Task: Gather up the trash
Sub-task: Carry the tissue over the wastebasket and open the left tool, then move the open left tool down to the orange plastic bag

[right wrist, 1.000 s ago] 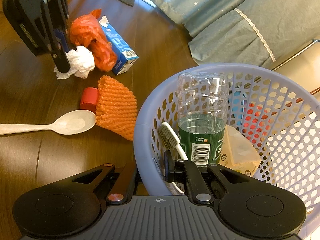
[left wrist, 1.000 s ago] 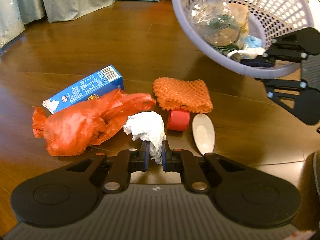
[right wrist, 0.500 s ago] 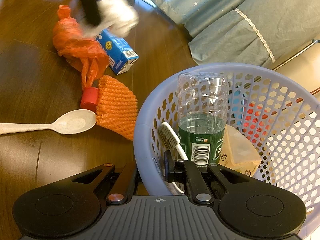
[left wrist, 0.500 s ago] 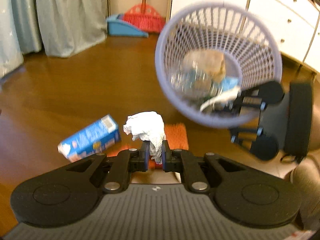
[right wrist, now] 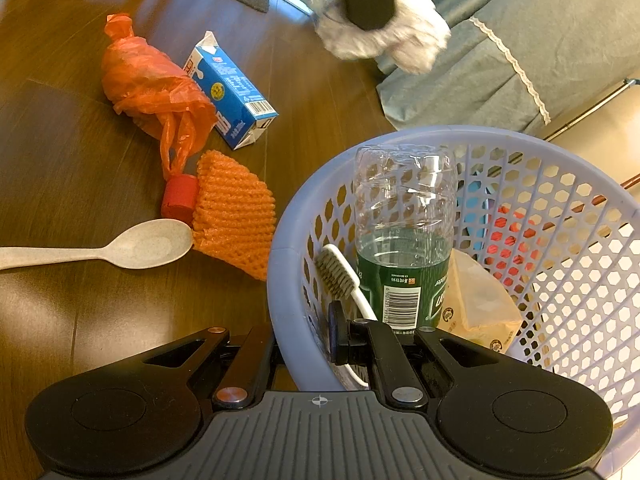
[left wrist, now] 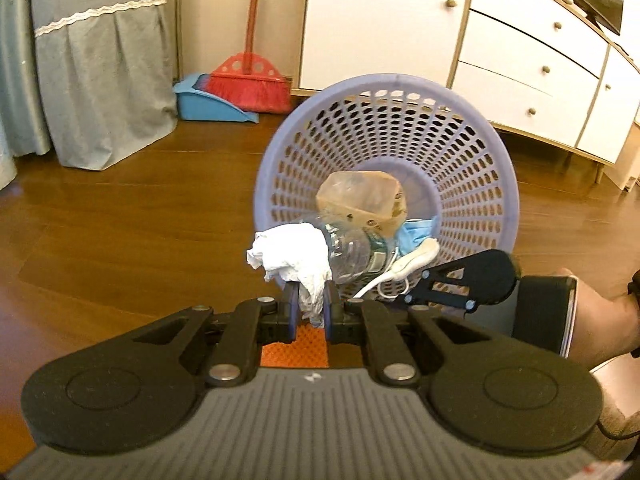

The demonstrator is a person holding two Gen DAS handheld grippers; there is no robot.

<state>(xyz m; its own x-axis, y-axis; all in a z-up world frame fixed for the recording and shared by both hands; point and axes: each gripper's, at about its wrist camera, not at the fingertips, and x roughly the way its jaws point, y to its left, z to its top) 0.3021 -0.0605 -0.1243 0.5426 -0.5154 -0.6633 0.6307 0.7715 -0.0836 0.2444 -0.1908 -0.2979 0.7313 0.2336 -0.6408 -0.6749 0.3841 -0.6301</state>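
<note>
The left gripper (left wrist: 311, 312) is clenched on a crumpled white tissue (left wrist: 291, 256), a loose wad bulging above the fingertips, held in the air right at the mouth of the lavender basket (left wrist: 472, 184). The right gripper (right wrist: 304, 340) is clamped on the basket's rim, one finger inside, one outside, tipping the opening toward the tissue.

Half a second ago the tissue hung lower and left of the basket, over the floor litter; now it has risen to the rim, and the basket sits more squarely in front of it.

Inside the basket lie a clear plastic bottle (right wrist: 404, 232) with a green label, a toothbrush (right wrist: 340, 276), a tan wrapper (right wrist: 476, 304) and a blue face mask (left wrist: 416, 232). On the wooden floor (right wrist: 60, 140) remain an orange plastic bag (right wrist: 148, 88), a blue carton (right wrist: 232, 96), an orange foam net (right wrist: 236, 208), a red cap (right wrist: 180, 198) and a pale spoon (right wrist: 136, 246). A red broom (left wrist: 250, 84) and blue dustpan (left wrist: 208, 104) stand by the white drawers (left wrist: 528, 52).
</note>
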